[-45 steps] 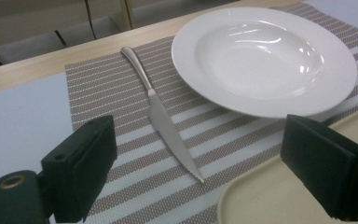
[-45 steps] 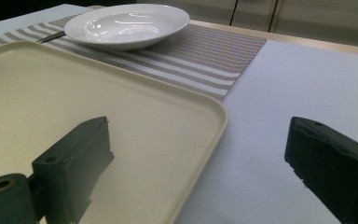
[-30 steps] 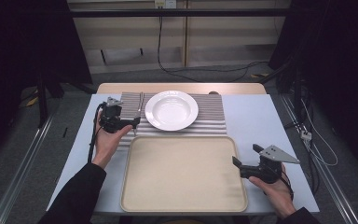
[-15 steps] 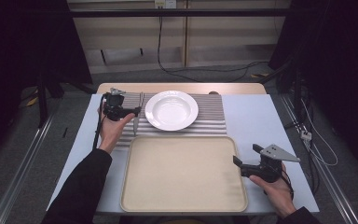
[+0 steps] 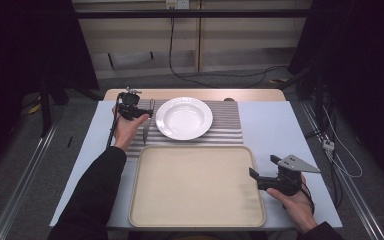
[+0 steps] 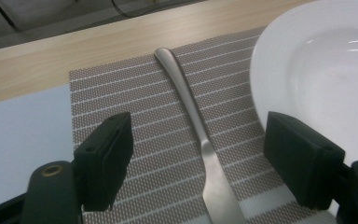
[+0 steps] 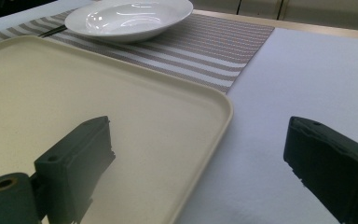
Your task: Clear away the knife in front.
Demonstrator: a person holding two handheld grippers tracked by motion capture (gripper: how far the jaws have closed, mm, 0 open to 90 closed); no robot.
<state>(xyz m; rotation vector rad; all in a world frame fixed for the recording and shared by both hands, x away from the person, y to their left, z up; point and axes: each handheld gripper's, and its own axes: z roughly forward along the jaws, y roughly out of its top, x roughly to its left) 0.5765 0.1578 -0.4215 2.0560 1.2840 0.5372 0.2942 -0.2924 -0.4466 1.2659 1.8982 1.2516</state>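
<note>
Plate (image 5: 184, 118) and tray (image 5: 195, 186) bare. Left gripper (image 6: 196, 154) closing astride fork (image 6: 200, 144) left of plate, no contact; right gripper (image 7: 196, 163) wide, holding nothing.

left gripper (image 5: 141, 114): just left of plate (image 5: 184, 118), jaws apart, have just been closing, pads clear of the utensil between them | right gripper (image 5: 262, 175): well right of plate, nearer the person, jaws wide apart

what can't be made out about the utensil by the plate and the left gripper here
- Utensil head: the left gripper view's bottom edge cuts it off; in the high view it is too small, so fork or spoon stays unclear.
- Left gripper pads: they stand apart on either side of the handle, having just been closing; contact with the striped placemat underneath cannot be told.
- White plate: its right part runs past the frame edge.
</note>
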